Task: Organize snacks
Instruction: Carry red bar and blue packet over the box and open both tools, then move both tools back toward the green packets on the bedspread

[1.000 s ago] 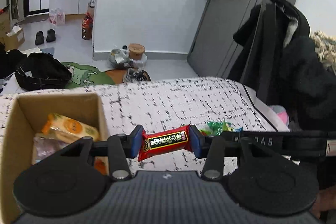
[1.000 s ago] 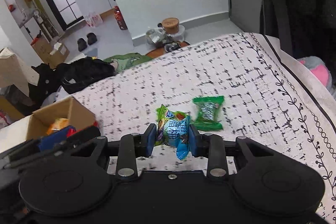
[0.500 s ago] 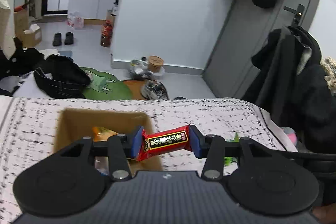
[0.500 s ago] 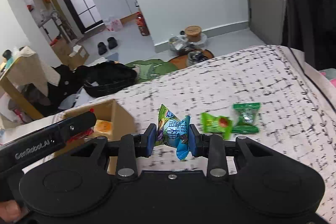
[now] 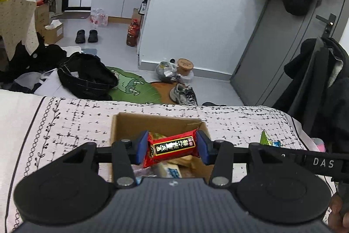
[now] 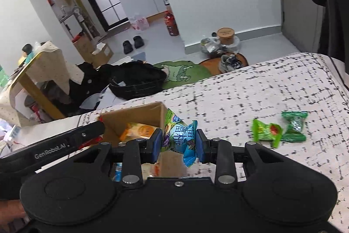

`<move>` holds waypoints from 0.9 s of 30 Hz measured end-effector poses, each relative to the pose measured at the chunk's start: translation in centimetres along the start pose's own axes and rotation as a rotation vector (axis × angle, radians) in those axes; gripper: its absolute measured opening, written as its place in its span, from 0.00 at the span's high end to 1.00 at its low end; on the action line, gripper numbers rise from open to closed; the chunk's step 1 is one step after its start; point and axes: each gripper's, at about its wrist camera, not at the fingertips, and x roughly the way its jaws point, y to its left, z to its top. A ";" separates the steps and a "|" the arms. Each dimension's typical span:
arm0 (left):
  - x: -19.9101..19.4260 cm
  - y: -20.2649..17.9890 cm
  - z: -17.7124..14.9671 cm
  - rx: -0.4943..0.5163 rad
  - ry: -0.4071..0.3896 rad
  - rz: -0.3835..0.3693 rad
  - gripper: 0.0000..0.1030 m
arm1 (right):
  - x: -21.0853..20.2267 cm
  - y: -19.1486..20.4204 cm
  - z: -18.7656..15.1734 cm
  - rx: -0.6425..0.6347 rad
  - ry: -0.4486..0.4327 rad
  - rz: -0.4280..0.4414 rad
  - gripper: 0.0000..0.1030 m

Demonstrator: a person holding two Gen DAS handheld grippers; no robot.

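Bedding (image 6: 261, 88) with a black-dash print forms the work surface. On it stands an open cardboard box (image 5: 152, 121), the target container, which already holds several packets, including an orange one (image 6: 139, 130).

Left gripper (image 5: 172, 149) is clamped on a red bar (image 5: 172, 146), gripped end to end between the blue pads, with the bar lying crosswise. In the left wrist view the bar sits above the box opening, roughly centred between the side walls.

Right gripper (image 6: 177, 141) is clamped on a blue-green packet (image 6: 181, 137), gripped across its crumpled middle with both ends projecting. In the right wrist view this packet hangs at the box's right wall, more over the rim than over the interior.

Two green candies (image 6: 279, 130) lie on the bedding to the right of the box, side by side and well clear of both grippers. They remain to be collected.

Step in hand, as judged: deposit of both held items into the box.

Recommended procedure:
- Lower the left gripper slightly before release, so the bar drops flat onto the packets below and does not bounce off the rim.
- Shift the right gripper leftward until the packet is fully inside the wall line, then release.
- Stagger the two releases; the grippers sit close together over a narrow opening, and contact between them could knock the light box askew.
- Part the jaws fully, since crumpled wrappers may cling to a pad.
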 end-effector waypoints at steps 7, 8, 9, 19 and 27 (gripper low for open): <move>0.2 1.5 0.8 -0.032 0.010 0.036 0.54 | 0.4 1.6 0.1 -0.011 0.004 0.027 0.69; 0.3 1.5 1.0 -0.030 0.012 0.041 0.54 | 0.4 1.7 0.1 -0.015 0.004 0.032 0.69; 0.4 1.5 1.0 -0.028 0.015 0.044 0.53 | 0.3 1.9 0.1 -0.016 0.004 0.036 0.69; 0.1 2.4 1.5 -0.067 0.011 0.062 0.42 | 0.6 2.2 -0.1 -0.022 0.023 0.047 0.69; -0.2 3.0 1.4 -0.076 0.012 0.083 0.40 | 1.8 3.2 0.9 -0.017 0.023 0.073 0.69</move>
